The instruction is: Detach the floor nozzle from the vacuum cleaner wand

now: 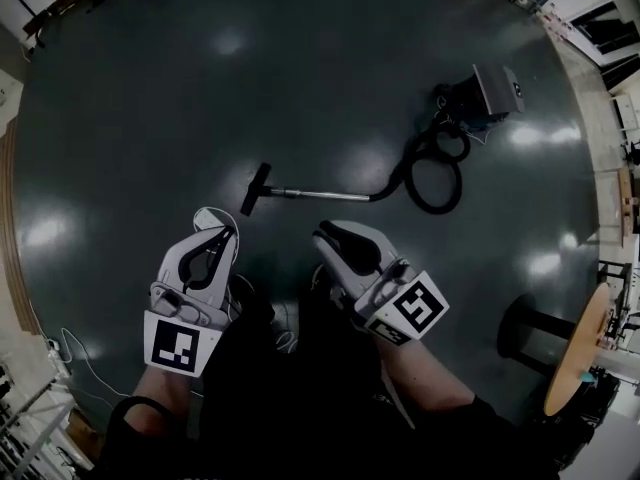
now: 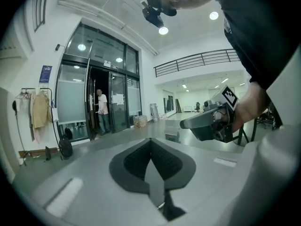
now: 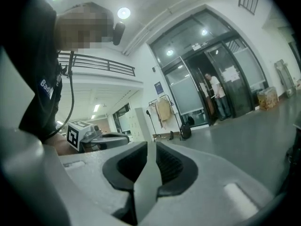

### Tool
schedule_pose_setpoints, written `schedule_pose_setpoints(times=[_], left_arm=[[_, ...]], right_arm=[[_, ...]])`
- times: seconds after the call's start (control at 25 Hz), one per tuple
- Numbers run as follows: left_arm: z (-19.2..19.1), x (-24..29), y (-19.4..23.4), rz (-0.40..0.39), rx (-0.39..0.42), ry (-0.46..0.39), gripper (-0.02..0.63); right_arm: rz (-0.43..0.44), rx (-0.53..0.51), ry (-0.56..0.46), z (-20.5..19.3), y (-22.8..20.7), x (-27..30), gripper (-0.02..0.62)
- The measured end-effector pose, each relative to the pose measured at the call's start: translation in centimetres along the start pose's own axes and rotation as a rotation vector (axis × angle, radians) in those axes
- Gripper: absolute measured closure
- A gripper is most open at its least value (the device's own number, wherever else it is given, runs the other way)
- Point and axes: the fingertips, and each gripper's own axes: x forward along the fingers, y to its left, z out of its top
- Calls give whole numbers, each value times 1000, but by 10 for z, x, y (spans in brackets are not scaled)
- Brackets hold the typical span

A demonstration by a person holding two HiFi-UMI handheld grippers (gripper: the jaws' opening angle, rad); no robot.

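In the head view the vacuum cleaner lies on the dark floor ahead of me. Its black floor nozzle (image 1: pixel 257 189) sits on the left end of the thin metal wand (image 1: pixel 322 195). The wand runs right into a coiled black hose (image 1: pixel 436 172) and the grey body (image 1: pixel 492 92). Both grippers hover well short of the nozzle, in the air above the floor. My left gripper (image 1: pixel 224 232) (image 2: pixel 150 141) has its jaws together and holds nothing. My right gripper (image 1: pixel 321 236) (image 3: pixel 150 146) shows a narrow gap between its pads, with nothing in it.
A round wooden table (image 1: pixel 579 350) and a black stool base (image 1: pixel 533 325) stand at the right. White cables (image 1: pixel 68 352) trail at the lower left. Both gripper views look level at glass doors with a person (image 2: pixel 100 110) in the doorway and a coat rack (image 2: pixel 39 110).
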Motion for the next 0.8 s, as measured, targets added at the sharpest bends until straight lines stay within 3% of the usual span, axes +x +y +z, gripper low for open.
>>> schedule_pose_setpoints(times=[0.32, 0.56, 0.8], left_arm=[[-110, 73, 13, 73, -73, 57, 603], [-208, 137, 14, 67, -32, 67, 603], [-301, 186, 14, -1, 14, 87, 603]], right_arm=[[13, 36, 38, -104, -95, 33, 523], [29, 42, 67, -211, -164, 59, 512], [78, 13, 95, -305, -211, 93, 505]])
